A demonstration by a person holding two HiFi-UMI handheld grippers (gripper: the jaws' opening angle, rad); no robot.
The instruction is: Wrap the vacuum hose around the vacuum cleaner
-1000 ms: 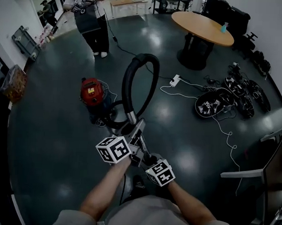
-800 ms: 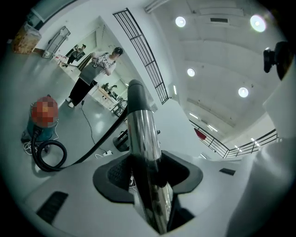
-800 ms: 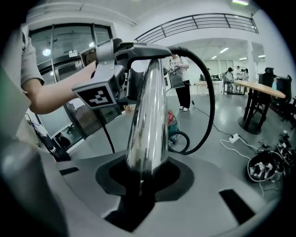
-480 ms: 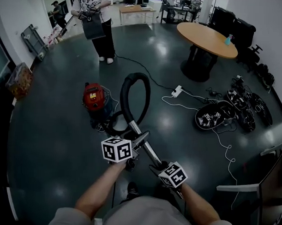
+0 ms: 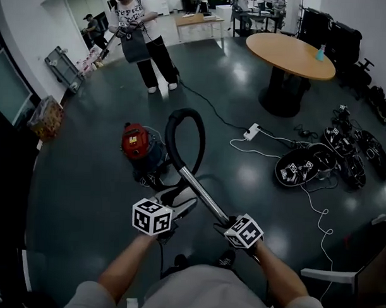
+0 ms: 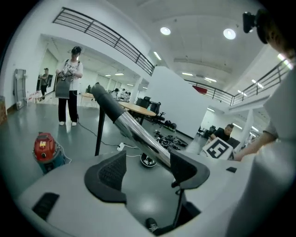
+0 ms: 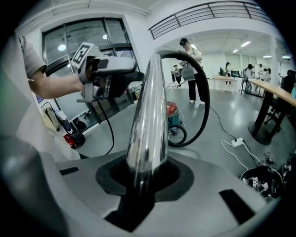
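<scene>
The red-topped vacuum cleaner (image 5: 135,142) stands on the dark floor ahead of me, also seen small in the left gripper view (image 6: 44,147). Its black hose (image 5: 175,121) arches up beside it and joins a shiny metal tube (image 5: 201,195) that slants toward me. My right gripper (image 5: 227,219) is shut on the tube's near end (image 7: 148,120). My left gripper (image 5: 177,203) sits just left of the tube. Its jaws have just been opening and stand wide (image 6: 148,166). The tube (image 6: 138,134) crosses past the right fingertip, and no pad presses on it.
A person with a dark bag (image 5: 137,41) stands beyond the vacuum. A round wooden table (image 5: 291,56) is at the back right. A power strip (image 5: 252,131), white cables and a pile of black gear (image 5: 332,161) lie at the right. A cart (image 5: 63,67) stands at the left wall.
The left gripper's jaws opened and came off the metal tube, shifting left and lower. The right gripper drew the tube back toward me, so the hose arch now leans closer.
</scene>
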